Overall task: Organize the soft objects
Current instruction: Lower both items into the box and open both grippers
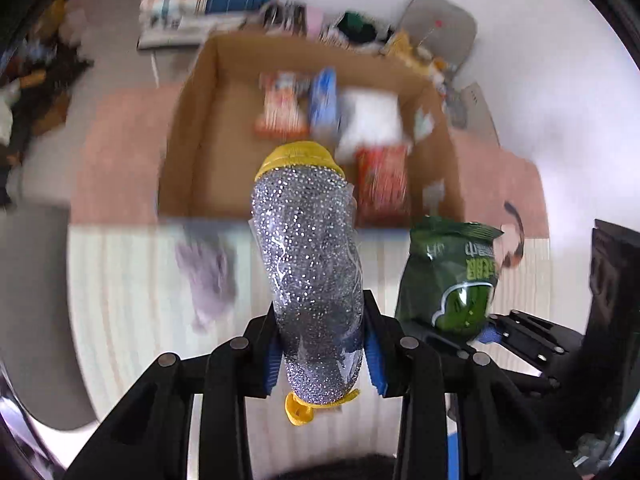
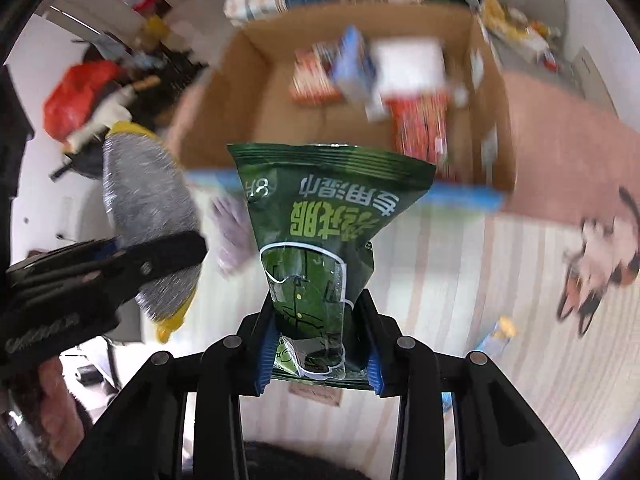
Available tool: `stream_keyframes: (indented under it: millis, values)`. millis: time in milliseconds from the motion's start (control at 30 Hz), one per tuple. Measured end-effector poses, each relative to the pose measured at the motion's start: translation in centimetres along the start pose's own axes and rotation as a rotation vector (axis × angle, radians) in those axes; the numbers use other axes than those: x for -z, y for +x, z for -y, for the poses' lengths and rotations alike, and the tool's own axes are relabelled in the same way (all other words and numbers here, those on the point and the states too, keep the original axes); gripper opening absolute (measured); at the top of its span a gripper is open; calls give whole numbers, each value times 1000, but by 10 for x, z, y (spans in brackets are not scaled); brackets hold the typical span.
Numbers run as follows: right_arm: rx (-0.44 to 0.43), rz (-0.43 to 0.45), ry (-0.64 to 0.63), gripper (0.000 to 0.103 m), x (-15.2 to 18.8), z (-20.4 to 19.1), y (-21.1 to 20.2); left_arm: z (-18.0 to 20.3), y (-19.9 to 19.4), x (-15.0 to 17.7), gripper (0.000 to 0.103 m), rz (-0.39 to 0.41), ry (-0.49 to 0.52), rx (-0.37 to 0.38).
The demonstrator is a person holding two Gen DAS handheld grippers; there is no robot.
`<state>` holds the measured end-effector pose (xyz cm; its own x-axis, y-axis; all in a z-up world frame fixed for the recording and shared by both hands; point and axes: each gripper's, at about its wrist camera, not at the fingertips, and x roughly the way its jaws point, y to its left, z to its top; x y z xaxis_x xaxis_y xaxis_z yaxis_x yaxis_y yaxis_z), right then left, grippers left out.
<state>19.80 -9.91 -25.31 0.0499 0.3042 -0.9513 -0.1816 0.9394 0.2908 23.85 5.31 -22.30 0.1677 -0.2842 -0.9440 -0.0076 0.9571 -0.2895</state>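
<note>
Carrying two soft things above the striped mat (image 1: 132, 300): left gripper (image 1: 322, 354) pinching a glittery sponge (image 1: 308, 264), right gripper (image 2: 320, 354) pinching a green packet (image 2: 316, 216). Next, probably over the cardboard box (image 1: 188, 152), then jaws spread.

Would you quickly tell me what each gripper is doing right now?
Left gripper: shut on the silver scrubber.
Right gripper: shut on the green packet.
</note>
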Motion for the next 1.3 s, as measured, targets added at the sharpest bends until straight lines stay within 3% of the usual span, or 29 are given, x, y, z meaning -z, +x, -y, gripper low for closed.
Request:
stream_keyframes:
  millis: [167, 333, 467, 733, 967, 1067, 1133, 1167, 1200, 1233, 1300]
  values:
    - [-5, 47, 16, 38, -60, 4, -27, -3, -2, -62, 31, 12, -22, -5]
    - [-13, 12, 64, 38, -102, 18, -8, -27, 38, -113, 32, -103, -102, 40]
    - [-23, -41, 117, 38, -148, 39, 35, -36, 76, -146, 31, -199, -141, 57]
    - [16, -143, 142, 38, -186, 57, 114, -44, 155, -153, 31, -368, -157, 70]
    - [48, -187, 131, 38, -193, 59, 143, -36, 188, -152, 33, -430, -113, 59]
    - [66, -209, 114, 40, -197, 56, 150, -33, 191, -152, 35, -453, -103, 8]
    - [69, -223, 119, 53, -198, 57, 151, -34, 191, -153, 38, -480, -124, 27]
    - [78, -209, 116, 71, -199, 57, 147, -37, 188, -153, 41, -483, -131, 42]
    - [98, -186, 107, 88, -200, 54, 140, -36, 183, -154, 53, -467, -121, 31]
    - [101, -175, 103, 90, -201, 55, 135, -35, 175, -156, 65, -438, -103, 14]
    - [100, -165, 107, 90, -203, 52, 125, -34, 160, -157, 73, -387, -87, -21]
